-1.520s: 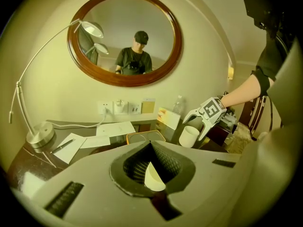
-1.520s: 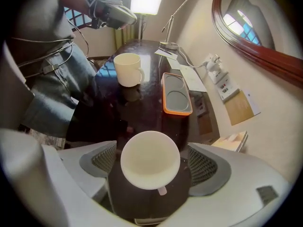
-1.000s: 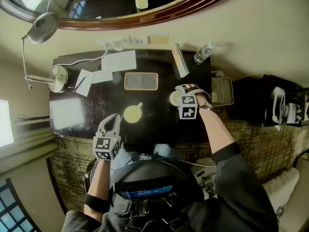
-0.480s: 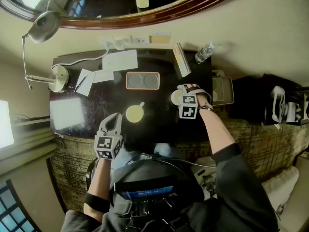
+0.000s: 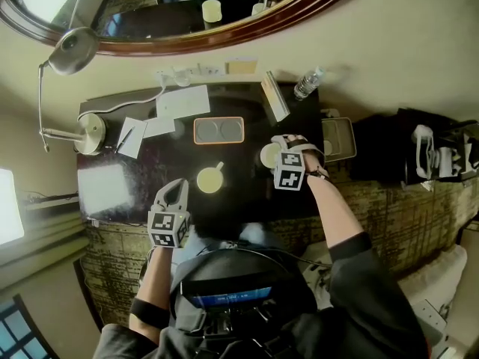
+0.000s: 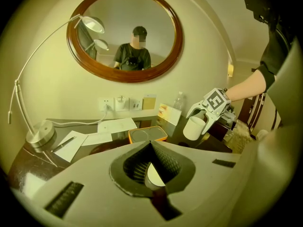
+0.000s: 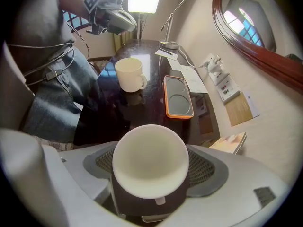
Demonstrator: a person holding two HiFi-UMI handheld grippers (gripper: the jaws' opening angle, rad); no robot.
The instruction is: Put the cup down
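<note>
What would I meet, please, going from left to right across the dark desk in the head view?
lamp base → note sheet with pen → mug with handle → cup → beige tray at the desk's right edge.

**Left closed, right gripping**

Our left gripper (image 5: 176, 187) points forward and slightly down, its jaws pressed together and empty. Our right arm reaches forward, and our right gripper (image 5: 278, 152) points steeply down, its jaws spread wide and clamped on a cup (image 7: 150, 161).
</note>
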